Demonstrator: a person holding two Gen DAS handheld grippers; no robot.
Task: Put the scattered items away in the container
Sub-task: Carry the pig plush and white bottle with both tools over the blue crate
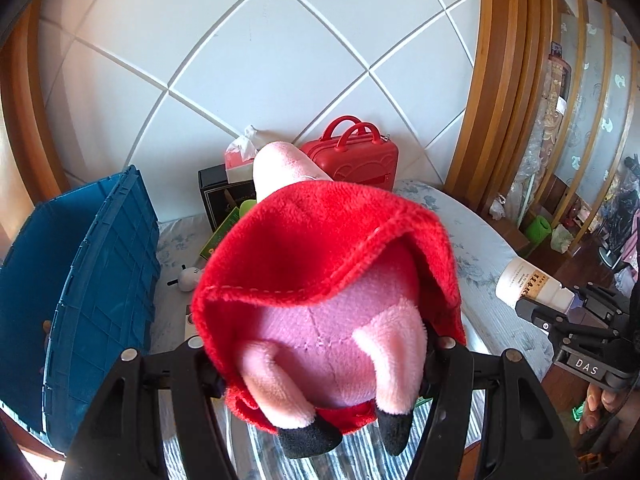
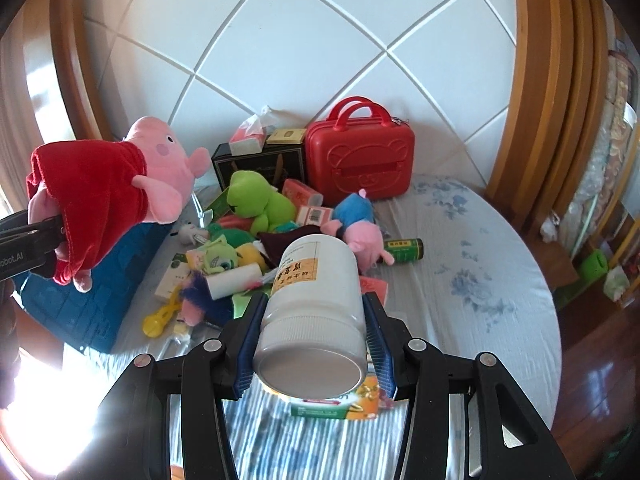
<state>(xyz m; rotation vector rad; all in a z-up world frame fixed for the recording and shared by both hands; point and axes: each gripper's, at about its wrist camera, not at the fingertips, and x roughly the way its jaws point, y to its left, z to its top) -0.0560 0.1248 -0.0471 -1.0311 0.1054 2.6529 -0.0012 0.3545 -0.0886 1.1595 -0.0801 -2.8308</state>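
My left gripper (image 1: 320, 364) is shut on a pink pig plush in a red dress (image 1: 320, 280) and holds it in the air; it also shows at the left of the right wrist view (image 2: 108, 184), above the blue crate (image 2: 80, 300). The blue crate (image 1: 80, 300) stands at the left of the bed. My right gripper (image 2: 312, 344) is shut on a white bottle with an orange label (image 2: 316, 304), held above the bed; the bottle also shows in the left wrist view (image 1: 528, 284). A pile of toys and boxes lies on the bed, with a green frog plush (image 2: 260, 204) and a small blue-dressed pig plush (image 2: 356, 224).
A red toy suitcase (image 2: 360, 156), a black box (image 2: 256, 168) and a tissue pack (image 2: 248, 136) stand against the white padded headboard. A green bottle (image 2: 404, 250) lies on the floral sheet (image 2: 480, 280). A green and orange packet (image 2: 340, 404) lies under the bottle. Wooden frame at right.
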